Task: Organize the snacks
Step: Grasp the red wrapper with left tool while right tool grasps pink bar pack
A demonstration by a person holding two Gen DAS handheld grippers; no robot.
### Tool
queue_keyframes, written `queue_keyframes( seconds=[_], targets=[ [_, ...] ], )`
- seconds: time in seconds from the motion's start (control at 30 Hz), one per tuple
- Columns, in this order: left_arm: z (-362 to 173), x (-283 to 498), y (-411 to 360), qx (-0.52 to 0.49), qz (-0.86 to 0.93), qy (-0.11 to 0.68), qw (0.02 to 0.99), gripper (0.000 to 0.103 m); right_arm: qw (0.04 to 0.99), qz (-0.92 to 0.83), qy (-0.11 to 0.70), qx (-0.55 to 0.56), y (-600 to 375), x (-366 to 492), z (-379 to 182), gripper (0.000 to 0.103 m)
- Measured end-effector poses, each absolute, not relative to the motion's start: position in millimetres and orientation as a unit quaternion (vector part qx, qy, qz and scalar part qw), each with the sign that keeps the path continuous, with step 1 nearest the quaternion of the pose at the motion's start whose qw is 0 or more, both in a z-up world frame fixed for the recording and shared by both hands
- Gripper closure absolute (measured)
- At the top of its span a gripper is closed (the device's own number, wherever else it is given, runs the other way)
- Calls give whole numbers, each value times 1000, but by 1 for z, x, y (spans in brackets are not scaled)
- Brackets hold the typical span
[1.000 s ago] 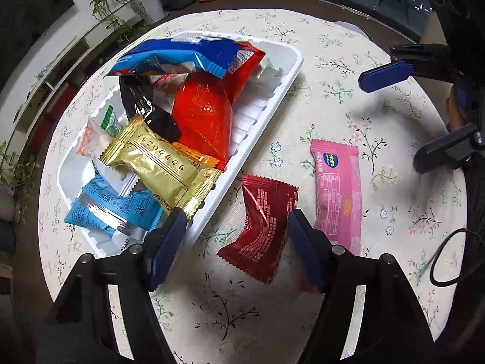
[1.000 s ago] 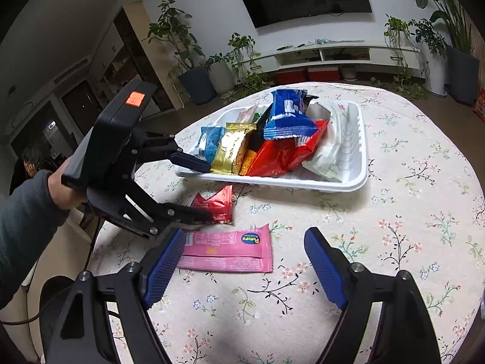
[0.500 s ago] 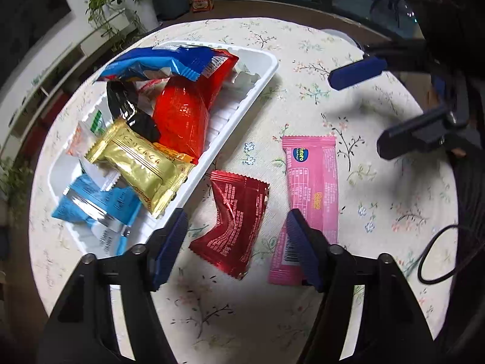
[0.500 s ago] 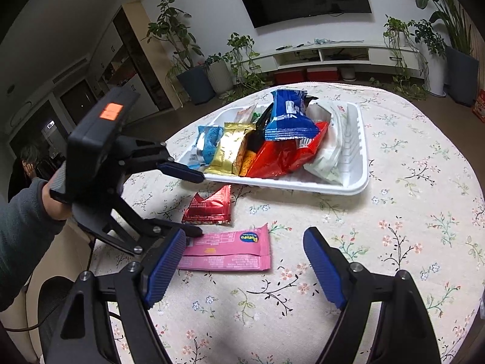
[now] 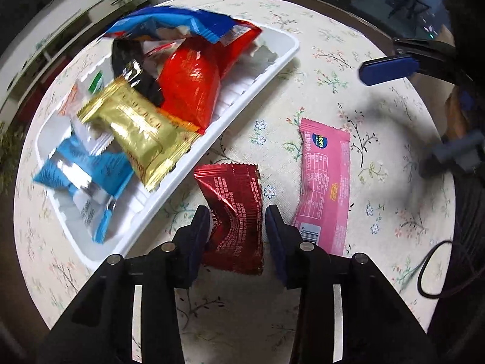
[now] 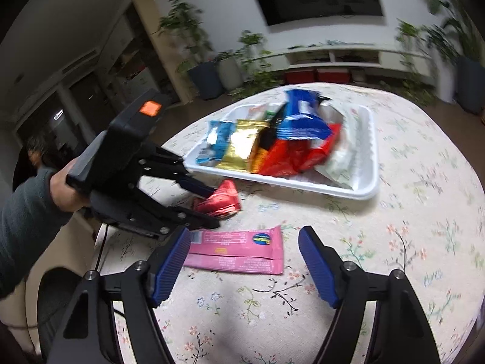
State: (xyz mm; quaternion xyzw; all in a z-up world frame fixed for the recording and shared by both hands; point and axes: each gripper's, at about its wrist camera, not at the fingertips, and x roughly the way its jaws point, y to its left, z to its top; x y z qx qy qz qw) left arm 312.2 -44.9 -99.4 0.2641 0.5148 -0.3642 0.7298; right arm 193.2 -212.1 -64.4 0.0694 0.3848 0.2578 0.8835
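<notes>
A dark red snack packet (image 5: 233, 200) lies on the floral tablecloth just outside the white tray (image 5: 285, 57). My left gripper (image 5: 238, 221) points down over it, jaws closing, pads against its two long edges. In the right wrist view the packet (image 6: 225, 195) is tented up between the left gripper's fingers (image 6: 194, 186). A pink snack bar (image 5: 324, 179) lies flat to the right of it. My right gripper (image 6: 244, 242) hovers over the pink bar (image 6: 239, 248), jaws wide and closing slowly, touching nothing. The tray (image 6: 303, 186) holds several packets: gold, blue, red, black.
The round table's edge (image 5: 379, 30) curves close behind the tray and to the right. A black cable (image 5: 436, 273) hangs off the right side. A person's hand and grey sleeve (image 6: 63, 188) hold the left gripper. Potted plants (image 6: 212, 69) and a TV shelf stand beyond the table.
The left gripper's jaws have narrowed from wide apart to both sides of the dark red packet, which now buckles upward. The right gripper's jaws narrowed slightly over the pink bar.
</notes>
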Motion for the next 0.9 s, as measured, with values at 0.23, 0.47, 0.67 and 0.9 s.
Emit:
queue_keyframes(
  seconds=[0.23,0.47,0.67,0.9],
  targets=[
    [-102,307,-27,205,-329,522,760,67,837,390,360,-136,-167,182,-49,26],
    [-99,297,-5,157,-322,512,781,69,774,421,387,-272,-150,208,-68,28],
    [-101,297,12,131,-331,515,780,71,713,456,412,-336,-131,220,-81,38],
    [-104,299,7,124,-337,515,779,71,655,469,440,-397,-105,226,-101,40]
  ],
)
